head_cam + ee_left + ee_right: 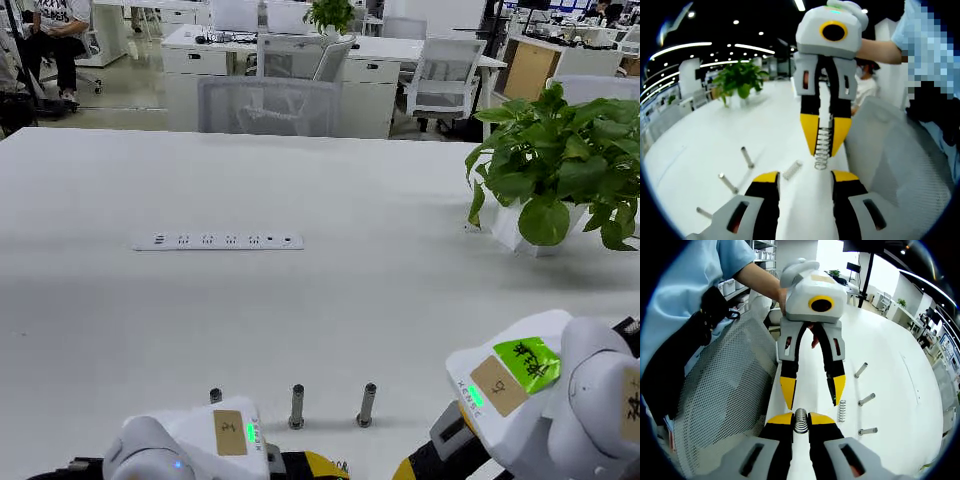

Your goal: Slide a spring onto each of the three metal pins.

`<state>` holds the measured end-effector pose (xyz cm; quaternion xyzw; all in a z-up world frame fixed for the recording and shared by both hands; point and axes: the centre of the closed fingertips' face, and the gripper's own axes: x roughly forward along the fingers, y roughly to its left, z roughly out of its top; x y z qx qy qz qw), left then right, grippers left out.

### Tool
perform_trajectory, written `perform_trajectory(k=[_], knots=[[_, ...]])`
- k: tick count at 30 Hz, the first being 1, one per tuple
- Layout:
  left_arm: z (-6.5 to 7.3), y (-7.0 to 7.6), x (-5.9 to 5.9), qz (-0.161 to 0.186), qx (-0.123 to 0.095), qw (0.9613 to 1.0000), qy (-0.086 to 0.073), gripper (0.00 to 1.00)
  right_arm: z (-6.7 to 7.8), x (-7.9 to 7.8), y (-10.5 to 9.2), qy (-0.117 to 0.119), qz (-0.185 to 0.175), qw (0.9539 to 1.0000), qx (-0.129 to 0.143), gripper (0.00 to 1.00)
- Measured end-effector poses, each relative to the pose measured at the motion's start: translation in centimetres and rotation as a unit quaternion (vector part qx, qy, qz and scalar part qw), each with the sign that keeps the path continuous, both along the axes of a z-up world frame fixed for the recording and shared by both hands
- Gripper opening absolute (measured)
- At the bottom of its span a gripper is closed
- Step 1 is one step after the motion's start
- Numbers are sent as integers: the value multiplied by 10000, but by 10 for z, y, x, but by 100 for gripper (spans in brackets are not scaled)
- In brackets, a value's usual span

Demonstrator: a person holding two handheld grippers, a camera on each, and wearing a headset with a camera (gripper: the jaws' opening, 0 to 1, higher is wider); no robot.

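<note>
White and yellow right gripper (800,416) pinching a small wire spring (800,422), left gripper (812,401) with fingers (788,390) spread, another spring (842,411) lying on the white table (885,345) beside three upright grey metal pins (866,399)

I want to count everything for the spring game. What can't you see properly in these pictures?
Head view: base of the leftmost pin, hidden behind the left gripper.
Head view: jaw tips of the right gripper, cut off by the bottom edge.
Right gripper view: length of the held spring, seen end-on between shut jaws.

Leftmost pin (216,395) half out of sight
</note>
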<state>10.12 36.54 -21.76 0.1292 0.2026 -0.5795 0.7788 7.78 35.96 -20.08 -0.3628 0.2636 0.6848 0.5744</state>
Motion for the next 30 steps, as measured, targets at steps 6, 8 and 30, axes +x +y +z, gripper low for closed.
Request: perform_trajectory(k=[6,8,30], knots=[[-7,20,6,507,47,9986,110,55,-1,0,0,14,54,10000,-32,12],[-11,29,8,733,78,9971,165,59,-2,1,1,26,58,10000,-38,12],[-10,109,35,2670,-187,9633,199,100,-13,7,13,79,331,9993,-176,12]])
